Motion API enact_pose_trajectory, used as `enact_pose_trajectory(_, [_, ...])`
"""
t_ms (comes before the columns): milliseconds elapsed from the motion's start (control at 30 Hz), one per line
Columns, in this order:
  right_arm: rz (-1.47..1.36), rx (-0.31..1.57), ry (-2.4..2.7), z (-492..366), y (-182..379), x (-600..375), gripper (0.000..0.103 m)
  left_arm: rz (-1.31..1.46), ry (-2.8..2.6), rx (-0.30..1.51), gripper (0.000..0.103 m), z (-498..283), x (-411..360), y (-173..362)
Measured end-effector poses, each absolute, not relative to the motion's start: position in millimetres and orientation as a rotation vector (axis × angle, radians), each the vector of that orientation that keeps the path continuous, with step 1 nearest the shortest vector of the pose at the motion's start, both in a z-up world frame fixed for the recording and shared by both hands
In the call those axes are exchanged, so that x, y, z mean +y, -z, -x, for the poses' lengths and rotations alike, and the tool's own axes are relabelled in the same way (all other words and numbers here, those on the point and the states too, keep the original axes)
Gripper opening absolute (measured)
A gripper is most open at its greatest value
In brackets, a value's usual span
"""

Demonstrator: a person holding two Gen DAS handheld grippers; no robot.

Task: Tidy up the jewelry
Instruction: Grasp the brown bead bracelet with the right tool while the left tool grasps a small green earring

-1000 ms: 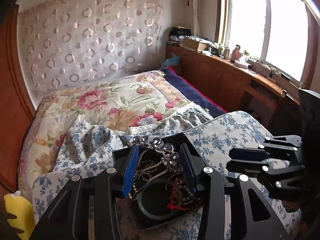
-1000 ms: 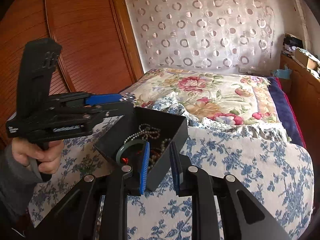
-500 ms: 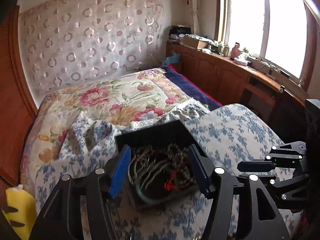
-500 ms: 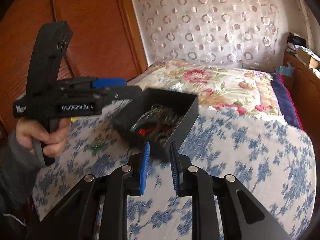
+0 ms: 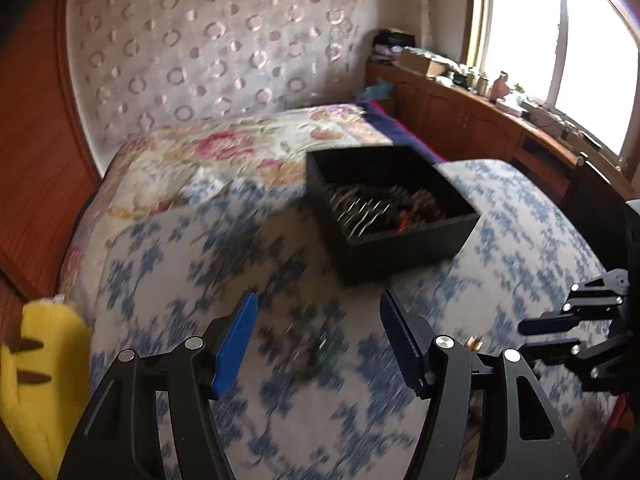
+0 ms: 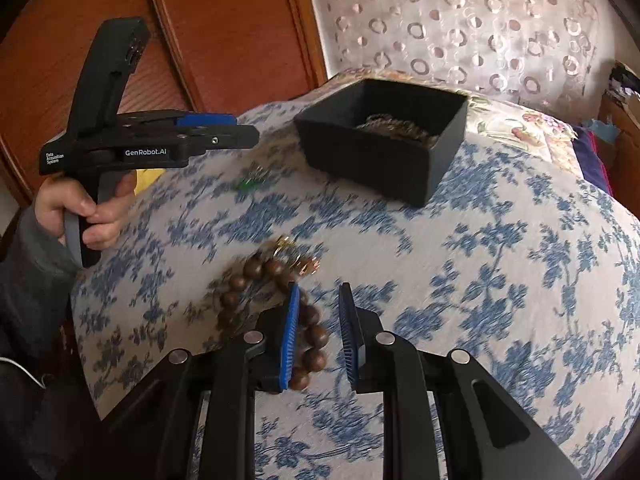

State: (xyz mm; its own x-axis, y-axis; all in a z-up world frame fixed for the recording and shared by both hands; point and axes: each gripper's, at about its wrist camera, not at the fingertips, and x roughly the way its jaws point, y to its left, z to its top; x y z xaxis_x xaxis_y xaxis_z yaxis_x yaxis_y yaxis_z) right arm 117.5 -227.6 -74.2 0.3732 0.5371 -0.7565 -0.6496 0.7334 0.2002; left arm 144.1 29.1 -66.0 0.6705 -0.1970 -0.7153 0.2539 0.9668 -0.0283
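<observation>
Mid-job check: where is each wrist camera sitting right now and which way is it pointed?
Left wrist: on the left gripper, jaws open, facing the black box and window; right gripper at its right edge.
Right wrist: on the right gripper, jaws apart above the wooden bead bracelet, facing the headboard; left gripper and hand show.
Shared: box, floral bedspread.

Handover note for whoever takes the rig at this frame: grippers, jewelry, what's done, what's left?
Left gripper: open, empty, over a small blurred green piece on the bedspread.
Right gripper: open, empty, above the wooden bead bracelet.
Black box: on the bed, already holding necklaces and bangles.
Loose: bracelet, gold piece, green piece.
Left: put these three in the box.
</observation>
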Motion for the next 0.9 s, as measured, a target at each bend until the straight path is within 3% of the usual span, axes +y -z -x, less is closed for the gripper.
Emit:
enact_pose_trajectory(267, [0.234, 0.935, -0.746, -111, 87, -213, 0.022, -0.038, 0.208, 0.843, 0.061, -132, 55, 85])
enact_pose_trajectory(367, [0.253, 0.925, -0.741, -109, 85, -213, 0.016, -0.036, 0.197, 0.849, 0.06, -133, 60, 88])
enact_pose_trajectory(700, [0.183, 0.834, -0.725, -112, 55, -231, 0.015, -0.026, 0.224, 0.895, 0.038, -147, 58, 98])
enact_pose_trajectory(900, [0.162, 0.789, -0.703, -112, 38, -240, 0.015, -0.027, 0.266, 0.873, 0.037, -146, 42, 92])
